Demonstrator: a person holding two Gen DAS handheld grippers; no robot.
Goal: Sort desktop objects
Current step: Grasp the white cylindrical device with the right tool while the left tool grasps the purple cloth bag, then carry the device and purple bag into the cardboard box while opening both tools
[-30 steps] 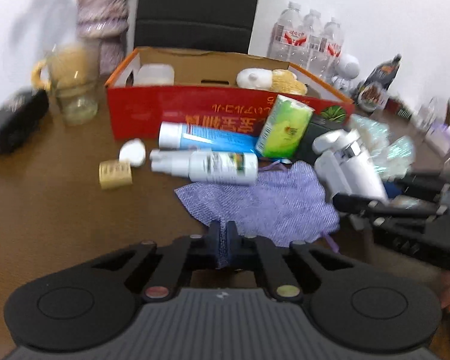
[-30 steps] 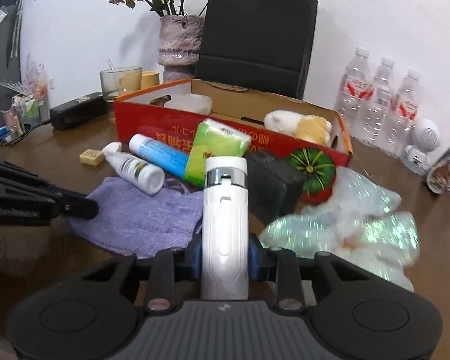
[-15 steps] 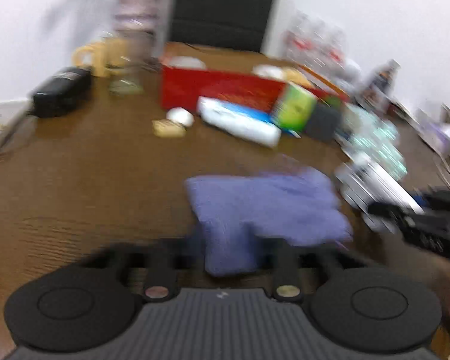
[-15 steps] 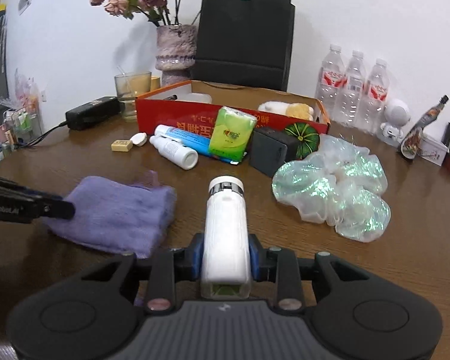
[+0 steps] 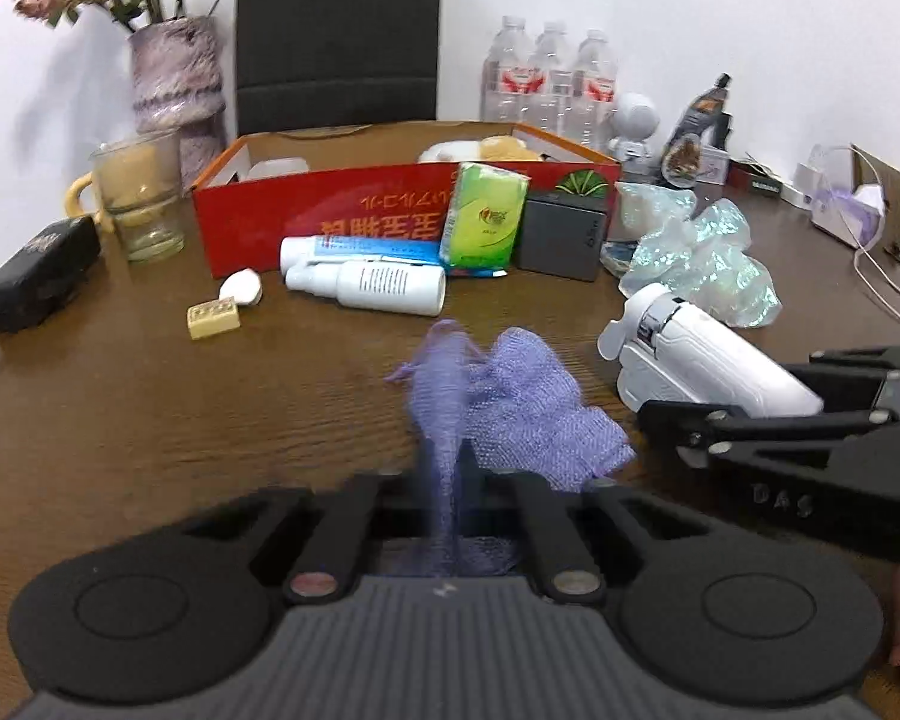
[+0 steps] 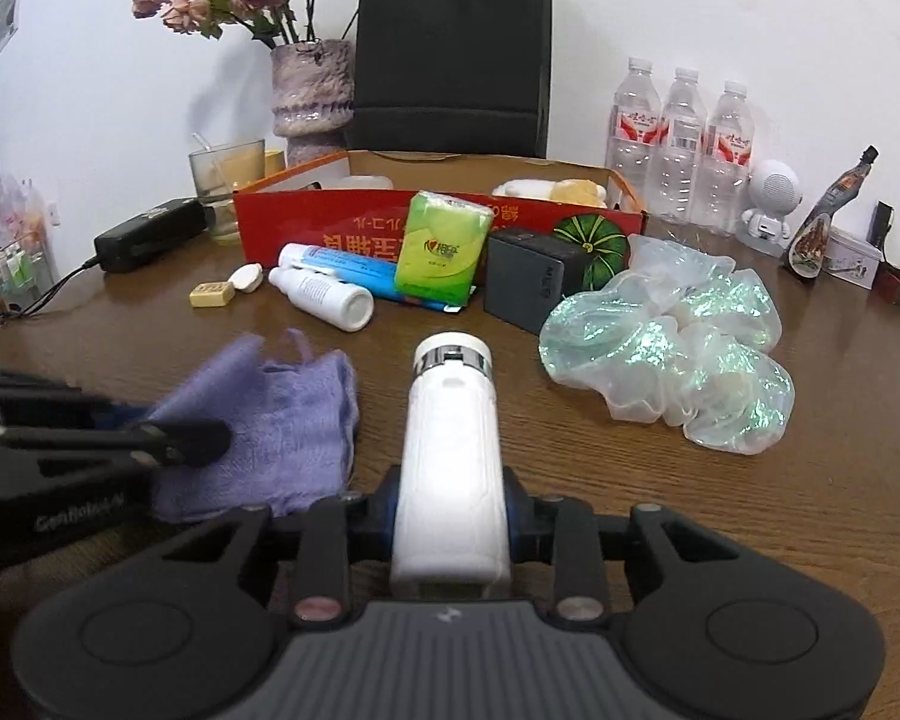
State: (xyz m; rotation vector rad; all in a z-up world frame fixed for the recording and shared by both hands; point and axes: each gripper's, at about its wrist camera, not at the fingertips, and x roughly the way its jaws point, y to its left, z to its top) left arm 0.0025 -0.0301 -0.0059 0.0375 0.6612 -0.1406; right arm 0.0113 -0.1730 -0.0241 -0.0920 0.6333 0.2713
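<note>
My left gripper is shut on a purple cloth, bunched on the brown table near me; the cloth also shows in the right wrist view. My right gripper is shut on a white bottle-shaped device with a silver band, held level just right of the cloth; it shows in the left wrist view too. A red cardboard box stands at the back with a few soft items inside.
In front of the box lie a white spray bottle, a blue tube, a green tissue pack, a dark grey box, a crumpled iridescent bag, a small tan block. A glass mug, black adapter.
Both grippers have pulled back toward me, away from the box. The cloth came along with the left gripper and is now bunched up; the white device came along with the right.
</note>
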